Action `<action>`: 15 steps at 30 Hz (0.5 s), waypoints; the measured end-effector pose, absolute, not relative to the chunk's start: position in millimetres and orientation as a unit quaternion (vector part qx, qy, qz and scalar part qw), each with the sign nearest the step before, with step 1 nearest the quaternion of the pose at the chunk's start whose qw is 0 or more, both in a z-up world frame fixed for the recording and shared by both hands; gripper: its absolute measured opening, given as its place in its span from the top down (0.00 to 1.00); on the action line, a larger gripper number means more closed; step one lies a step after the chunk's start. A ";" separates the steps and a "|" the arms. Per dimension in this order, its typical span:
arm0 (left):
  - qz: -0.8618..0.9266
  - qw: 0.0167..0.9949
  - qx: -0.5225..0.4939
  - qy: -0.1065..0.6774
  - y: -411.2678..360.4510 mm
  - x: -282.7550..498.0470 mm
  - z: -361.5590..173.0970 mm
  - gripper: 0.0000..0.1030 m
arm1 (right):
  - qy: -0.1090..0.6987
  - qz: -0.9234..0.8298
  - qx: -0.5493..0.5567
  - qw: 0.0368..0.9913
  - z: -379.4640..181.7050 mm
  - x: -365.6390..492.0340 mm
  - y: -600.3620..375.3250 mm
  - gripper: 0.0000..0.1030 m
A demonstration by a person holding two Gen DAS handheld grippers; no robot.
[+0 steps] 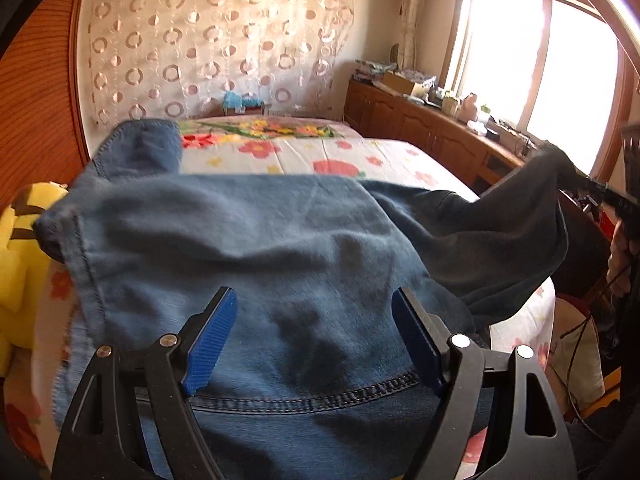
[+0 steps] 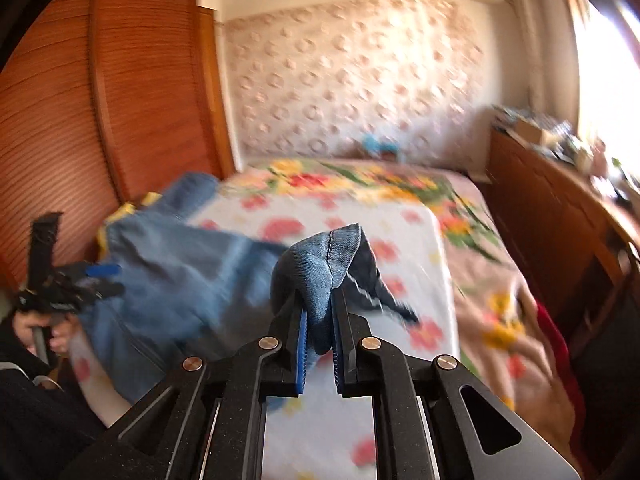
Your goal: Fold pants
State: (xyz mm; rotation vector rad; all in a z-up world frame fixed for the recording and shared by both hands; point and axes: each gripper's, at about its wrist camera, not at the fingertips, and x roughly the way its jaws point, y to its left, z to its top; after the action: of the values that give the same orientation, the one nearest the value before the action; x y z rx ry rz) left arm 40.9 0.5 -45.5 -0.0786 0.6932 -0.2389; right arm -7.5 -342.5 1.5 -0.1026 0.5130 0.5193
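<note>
The pants (image 1: pixel 248 248) lie spread on the bed (image 1: pixel 360 156). The left gripper (image 1: pixel 312 312) hovers over them, jaws apart. The right gripper (image 2: pixel 319 312), raised above the bed, clamps a hem.

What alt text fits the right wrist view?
The right gripper has its jaws shut on a hemmed edge of the blue jeans, lifted above a floral bedsheet. The rest of the jeans trails left toward the left gripper, with a wooden wardrobe behind; the frame is motion-blurred.
</note>
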 end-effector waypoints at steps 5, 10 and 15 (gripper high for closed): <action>-0.106 0.939 -0.038 0.324 11.8 32.9 -32.4 0.22 | 0.208 0.314 -0.069 0.923 37.0 -8.0 -291.9 0.91; -0.095 0.945 -0.043 0.309 27.7 24.4 -21.8 0.22 | 0.192 0.366 -0.078 0.907 53.9 -10.3 -246.0 0.91; -0.079 0.949 -0.053 0.301 47.0 20.9 -18.3 0.22 | 0.197 0.411 -0.084 0.886 57.3 -4.4 -211.8 0.92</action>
State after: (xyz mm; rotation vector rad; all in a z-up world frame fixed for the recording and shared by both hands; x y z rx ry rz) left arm 20.9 47.0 -18.3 -0.1069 0.6130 -0.1600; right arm -4.4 -211.8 57.3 -0.1746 0.4103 0.8558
